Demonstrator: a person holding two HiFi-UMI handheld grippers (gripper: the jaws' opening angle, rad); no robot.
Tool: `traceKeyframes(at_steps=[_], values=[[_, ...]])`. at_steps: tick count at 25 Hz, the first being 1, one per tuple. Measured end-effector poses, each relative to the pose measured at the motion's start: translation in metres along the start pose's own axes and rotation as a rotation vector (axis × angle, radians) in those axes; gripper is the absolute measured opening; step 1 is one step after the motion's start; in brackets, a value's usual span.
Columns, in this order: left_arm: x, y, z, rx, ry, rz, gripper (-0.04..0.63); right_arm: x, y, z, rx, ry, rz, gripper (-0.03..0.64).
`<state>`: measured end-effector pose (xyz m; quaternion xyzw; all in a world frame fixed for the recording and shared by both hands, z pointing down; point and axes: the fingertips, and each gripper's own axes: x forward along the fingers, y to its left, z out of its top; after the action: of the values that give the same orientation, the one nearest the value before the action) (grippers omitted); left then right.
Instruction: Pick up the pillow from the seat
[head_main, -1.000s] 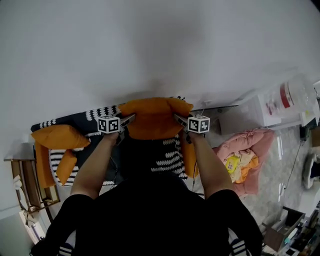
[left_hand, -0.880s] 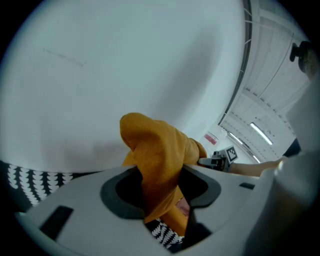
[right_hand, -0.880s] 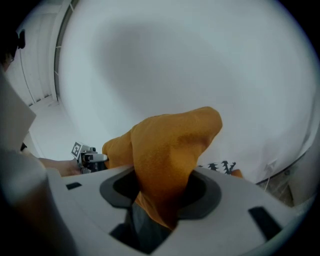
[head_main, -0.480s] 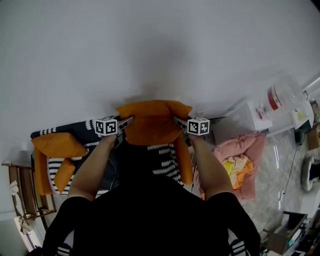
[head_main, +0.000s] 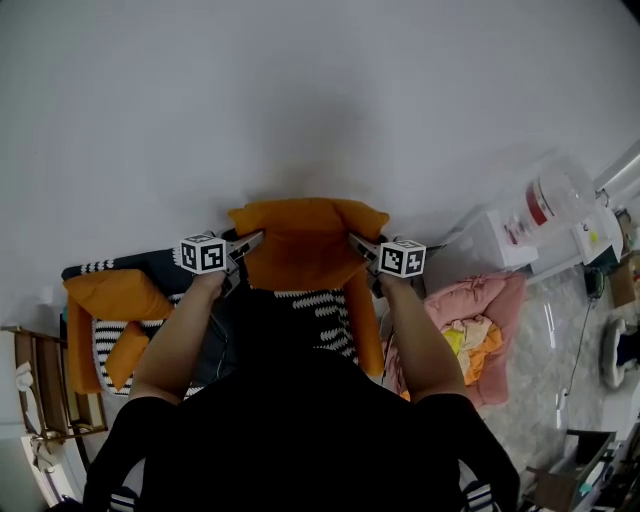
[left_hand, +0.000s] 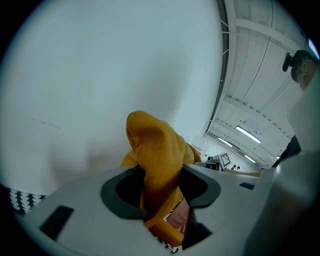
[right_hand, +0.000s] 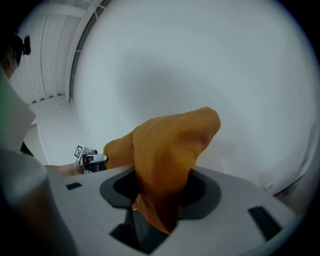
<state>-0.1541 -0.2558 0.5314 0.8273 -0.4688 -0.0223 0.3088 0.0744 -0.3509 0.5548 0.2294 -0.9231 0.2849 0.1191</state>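
Note:
An orange pillow (head_main: 305, 243) hangs in the air in front of the white wall, held up by its two side edges. My left gripper (head_main: 252, 242) is shut on the pillow's left corner, where orange fabric (left_hand: 157, 165) is bunched between the jaws. My right gripper (head_main: 357, 243) is shut on the right corner, with a fold of pillow fabric (right_hand: 167, 170) pinched in it. In the right gripper view the left gripper (right_hand: 92, 160) shows at the pillow's far end. Below lies the seat (head_main: 330, 315), covered in black-and-white patterned cloth.
Another orange pillow (head_main: 115, 295) and an orange cushion (head_main: 125, 350) lie at the seat's left end. A long orange cushion (head_main: 367, 330) runs down its right side. A pink heap of cloth (head_main: 475, 335) lies on the floor at right, beside a white appliance (head_main: 505, 240). A wooden frame (head_main: 45, 400) stands at far left.
Both grippers have carried the pillow a little higher and slightly further apart. The striped seat cover under it shows more than before.

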Motion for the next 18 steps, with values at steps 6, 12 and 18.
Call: traceKeyframes(at_steps=[6, 12, 18], values=[[-0.014, -0.026, 0.016, 0.002, -0.03, -0.036, 0.204, -0.023, 0.02, 0.017, -0.01, -0.046, -0.02, 0.206], [-0.021, -0.037, 0.016, 0.014, -0.03, -0.052, 0.204, -0.039, 0.034, 0.022, -0.042, -0.056, -0.038, 0.206], [-0.024, -0.048, 0.008, 0.024, -0.017, -0.074, 0.204, -0.054, 0.039, 0.013, -0.038, -0.063, -0.05, 0.207]])
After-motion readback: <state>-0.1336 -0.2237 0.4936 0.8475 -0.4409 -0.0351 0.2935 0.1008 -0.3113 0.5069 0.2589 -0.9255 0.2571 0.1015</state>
